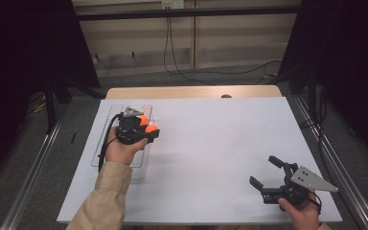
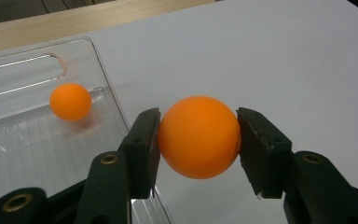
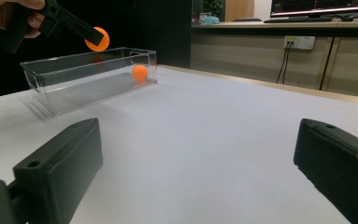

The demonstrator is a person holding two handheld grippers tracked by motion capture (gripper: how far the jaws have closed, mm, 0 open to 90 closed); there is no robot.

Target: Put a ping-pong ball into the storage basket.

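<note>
My left gripper (image 2: 198,140) is shut on an orange ball (image 2: 198,136), gripped at its two sides by the black jaws. In the high view that gripper (image 1: 141,130) hovers over the right edge of a clear plastic tray (image 1: 103,143) at the table's left, the held ball (image 1: 153,129) just past the tray's rim. A second orange ball (image 2: 70,101) lies inside the tray (image 2: 28,140). From the right gripper view the held ball (image 3: 98,38) hangs above the tray (image 3: 74,84), and the other ball (image 3: 140,72) rests at its far end. My right gripper (image 1: 263,170) stands open and empty near the front right.
A white sheet (image 1: 211,143) covers the table, with a strip of bare wood (image 1: 191,92) along the far edge. Cables run over the floor behind. Dark curtains hang at both sides.
</note>
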